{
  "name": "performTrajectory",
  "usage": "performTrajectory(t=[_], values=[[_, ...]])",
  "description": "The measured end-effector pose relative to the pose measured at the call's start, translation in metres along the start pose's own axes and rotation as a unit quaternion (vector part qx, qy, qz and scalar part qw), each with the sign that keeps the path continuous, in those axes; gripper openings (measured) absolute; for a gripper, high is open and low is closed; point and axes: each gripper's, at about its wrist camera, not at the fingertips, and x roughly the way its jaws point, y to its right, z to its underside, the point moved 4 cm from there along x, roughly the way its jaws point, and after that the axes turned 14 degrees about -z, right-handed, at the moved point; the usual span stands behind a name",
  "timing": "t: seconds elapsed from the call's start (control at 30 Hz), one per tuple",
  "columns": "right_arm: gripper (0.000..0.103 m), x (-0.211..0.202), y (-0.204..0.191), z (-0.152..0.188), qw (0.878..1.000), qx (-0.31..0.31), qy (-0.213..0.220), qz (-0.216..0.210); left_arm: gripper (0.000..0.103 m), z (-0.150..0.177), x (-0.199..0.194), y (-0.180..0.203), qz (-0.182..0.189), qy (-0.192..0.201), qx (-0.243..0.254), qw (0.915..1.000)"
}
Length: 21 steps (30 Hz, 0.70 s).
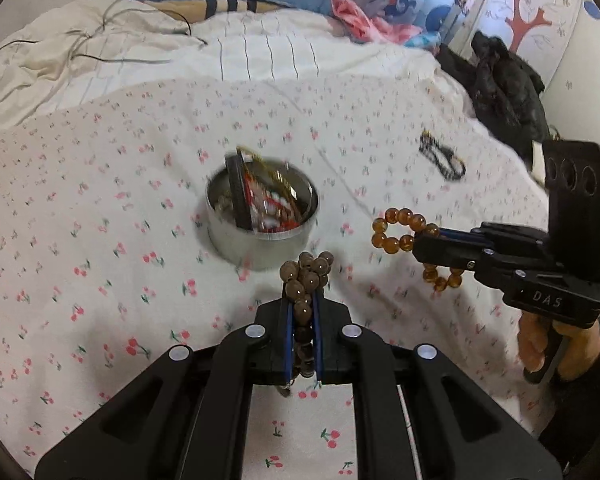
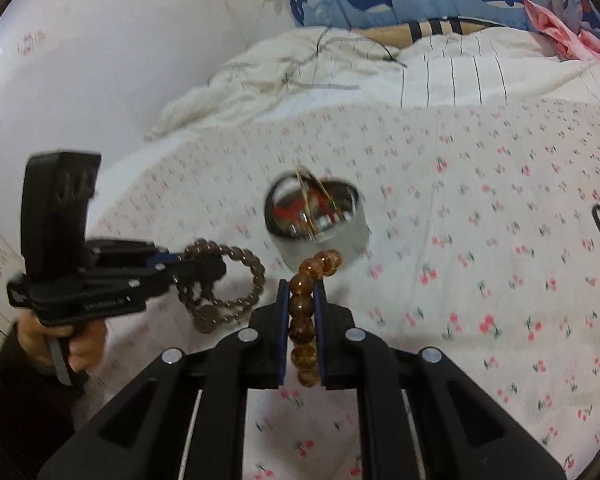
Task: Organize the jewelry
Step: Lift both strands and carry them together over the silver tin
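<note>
The left tool [image 1: 303, 312] grips the brown beads [image 1: 306, 276], the right tool [image 2: 302, 300] the amber beads [image 2: 306, 308], both just short of the tin [image 1: 260, 216] on the bed [image 1: 100, 240]; carry each over the rim, which seems already crowded, then release low; one at a time.

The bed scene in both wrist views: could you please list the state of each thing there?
Left gripper: shut on the brown bead bracelet.
Right gripper: shut on the amber bead bracelet.
Round metal tin: open, upright on the bedspread, holding jewelry.
Black bracelet: lying loose on the bedspread.
</note>
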Motion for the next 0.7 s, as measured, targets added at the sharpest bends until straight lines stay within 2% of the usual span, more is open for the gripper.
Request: performTrajectory(t=[0.27,0.43,0.7], values=[[0.012,0.016,-0.002,-0.027,1.0,-0.011,0.0,-0.008,0.007,-0.049,-0.015,-0.017,-0.004,0.039,-0.043,0.9983],[0.012,0.018,0.004,-0.034,1.0,-0.013,0.003,-0.005,0.007,-0.071,-0.013,-0.017,0.01,0.052,-0.07,0.9961],[0.012,0.031,0.01,-0.049,1.0,-0.02,0.005,-0.003,0.007,-0.083,0.006,-0.016,0.02,0.051,-0.091,0.9944]])
